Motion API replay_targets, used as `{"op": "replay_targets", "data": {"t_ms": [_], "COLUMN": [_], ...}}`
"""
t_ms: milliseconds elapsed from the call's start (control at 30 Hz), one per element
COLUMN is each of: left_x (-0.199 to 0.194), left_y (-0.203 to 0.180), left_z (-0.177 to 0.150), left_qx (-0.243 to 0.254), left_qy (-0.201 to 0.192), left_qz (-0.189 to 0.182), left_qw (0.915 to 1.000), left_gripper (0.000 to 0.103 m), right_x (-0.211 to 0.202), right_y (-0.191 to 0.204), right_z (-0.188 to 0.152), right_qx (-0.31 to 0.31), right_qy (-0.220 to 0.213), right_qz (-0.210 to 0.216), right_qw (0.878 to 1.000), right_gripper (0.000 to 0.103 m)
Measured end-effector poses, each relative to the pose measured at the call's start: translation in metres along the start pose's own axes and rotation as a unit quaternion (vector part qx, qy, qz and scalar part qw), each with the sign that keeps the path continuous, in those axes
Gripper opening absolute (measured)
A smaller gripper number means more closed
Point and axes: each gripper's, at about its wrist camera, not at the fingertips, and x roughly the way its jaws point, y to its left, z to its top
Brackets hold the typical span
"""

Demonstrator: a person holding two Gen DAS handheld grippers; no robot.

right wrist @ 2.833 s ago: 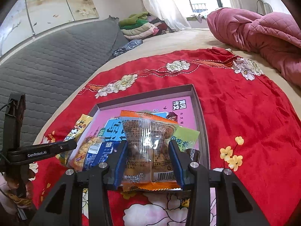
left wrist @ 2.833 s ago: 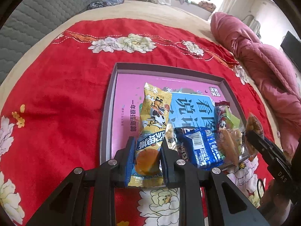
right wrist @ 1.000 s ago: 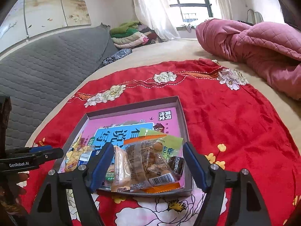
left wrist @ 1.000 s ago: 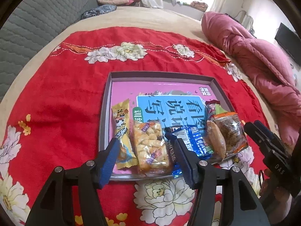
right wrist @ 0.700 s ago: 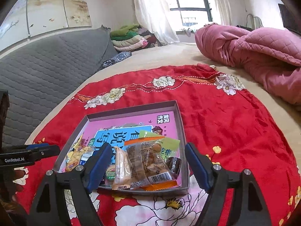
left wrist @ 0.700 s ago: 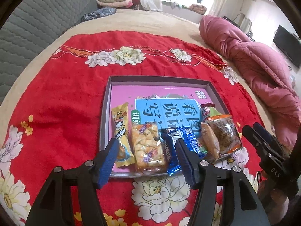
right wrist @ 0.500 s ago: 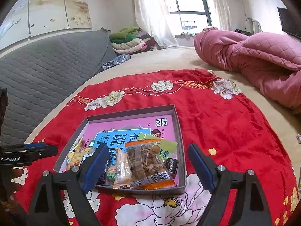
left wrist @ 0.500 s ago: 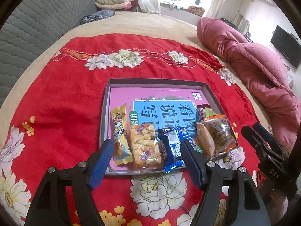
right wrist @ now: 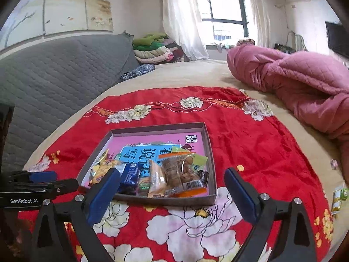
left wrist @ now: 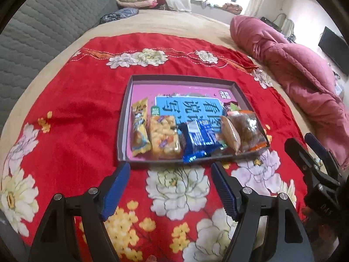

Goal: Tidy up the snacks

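Red cloth printed with white and yellow flowers (left wrist: 82, 113) covers the bed, and on it lies a shallow grey cardboard tray with a pink printed floor (left wrist: 127, 107), the landmark for everything else. Along the tray's near edge the snacks lie side by side in a row: a narrow yellow packet (left wrist: 139, 128) at the left end, next a clear bag of yellow puffed pieces (left wrist: 164, 136), then a blue foil wrapper (left wrist: 199, 135) whose corner sticks out over the near rim, then a tan pastry in clear film (left wrist: 230, 134), and at the right end a clear bag of brown nuts with an orange strip (left wrist: 247, 128). The left gripper (left wrist: 170, 185) hangs just short of the tray's near rim, its blue-padded jaws opening with only cloth between them. The right gripper (right wrist: 172, 191) hangs before the tray's near right corner, its jaws also opening and holding nothing. A pink quilted blanket (right wrist: 301, 87) lies well beyond the tray's right side.
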Motion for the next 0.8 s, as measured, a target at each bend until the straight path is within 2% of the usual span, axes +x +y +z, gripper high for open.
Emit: {"op": "replay_targets", "data": {"t_ms": [367, 800], "left_x": [-0.012, -0.008], "left_y": [-0.011, -0.013], "left_z": [-0.028, -0.044], "left_qx": [0.023, 0.009], "left_qy": [0.016, 0.051], "left_qz": [0.004, 0.001], "left_qw": [0.9996, 0.9987], "left_gripper": [0.077, 0.078], "right_x": [-0.025, -0.04], "right_y": [0.012, 0.008], "right_z": [-0.014, -0.035], "right_qx": [-0.006, 0.008], "right_qy": [0.011, 0.057], "right_qz": [-0.024, -0.039], "right_qw": [1.0, 0.998], "right_gripper": [0.099, 0.099]}}
